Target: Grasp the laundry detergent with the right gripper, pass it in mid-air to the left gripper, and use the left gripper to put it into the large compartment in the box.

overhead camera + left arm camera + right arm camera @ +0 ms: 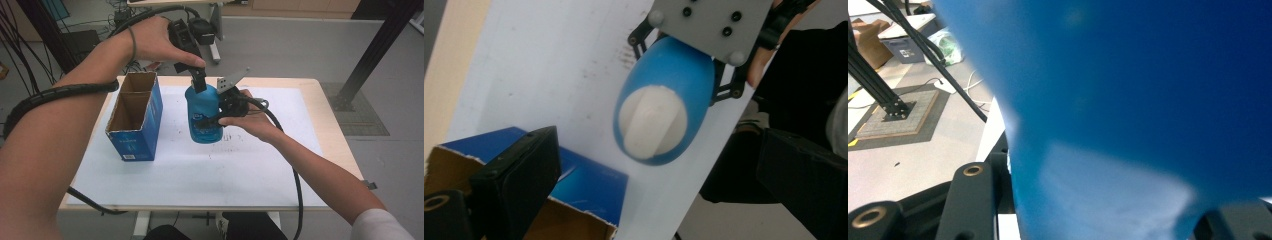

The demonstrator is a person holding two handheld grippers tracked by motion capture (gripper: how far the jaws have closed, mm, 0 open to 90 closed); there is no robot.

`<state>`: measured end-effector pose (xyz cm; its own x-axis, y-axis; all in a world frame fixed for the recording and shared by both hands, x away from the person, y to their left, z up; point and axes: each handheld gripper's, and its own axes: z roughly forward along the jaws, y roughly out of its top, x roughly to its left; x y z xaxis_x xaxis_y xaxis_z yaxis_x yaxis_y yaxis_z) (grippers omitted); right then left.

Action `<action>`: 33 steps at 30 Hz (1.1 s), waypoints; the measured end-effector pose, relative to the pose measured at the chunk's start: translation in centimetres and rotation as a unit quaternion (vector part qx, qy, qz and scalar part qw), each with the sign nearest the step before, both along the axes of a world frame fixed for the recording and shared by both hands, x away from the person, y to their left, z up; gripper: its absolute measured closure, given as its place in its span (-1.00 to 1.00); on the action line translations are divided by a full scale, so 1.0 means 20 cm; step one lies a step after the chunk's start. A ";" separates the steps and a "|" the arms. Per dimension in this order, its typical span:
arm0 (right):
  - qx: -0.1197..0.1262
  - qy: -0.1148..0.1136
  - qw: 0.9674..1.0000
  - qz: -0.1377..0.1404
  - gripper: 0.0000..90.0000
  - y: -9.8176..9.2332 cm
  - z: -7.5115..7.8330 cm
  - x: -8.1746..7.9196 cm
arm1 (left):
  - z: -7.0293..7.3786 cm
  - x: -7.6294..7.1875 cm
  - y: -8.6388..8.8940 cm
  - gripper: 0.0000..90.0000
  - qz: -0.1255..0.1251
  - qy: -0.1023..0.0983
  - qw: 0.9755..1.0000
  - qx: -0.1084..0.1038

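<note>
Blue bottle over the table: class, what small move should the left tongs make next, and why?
Probably lower the left tongs onto the white cap. The right tongs are shut on the blue bottle, holding it upright, while the left ones hang open just above the cap, jaws wide apart, beside the open box.

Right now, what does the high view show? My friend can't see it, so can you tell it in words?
A blue bottle stands on a white table, gripped from the side by the right tool. The left tool comes down from above to the bottle's top. An open blue box, with nothing inside that can be seen, stands to the bottle's left.
</note>
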<state>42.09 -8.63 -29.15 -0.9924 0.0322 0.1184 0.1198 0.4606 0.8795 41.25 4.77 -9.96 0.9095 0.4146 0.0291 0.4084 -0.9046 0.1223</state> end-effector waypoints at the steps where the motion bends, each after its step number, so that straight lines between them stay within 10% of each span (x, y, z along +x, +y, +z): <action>1: 0.001 0.000 1.000 0.001 0.00 0.00 0.00 0.00 | 0.00 0.00 0.00 -0.90 -0.001 0.000 1.000 0.003; 33: 0.028 -0.022 0.999 0.039 0.00 0.05 0.03 -0.08 | -0.18 -0.05 -0.07 -0.89 -0.055 0.040 0.997 0.027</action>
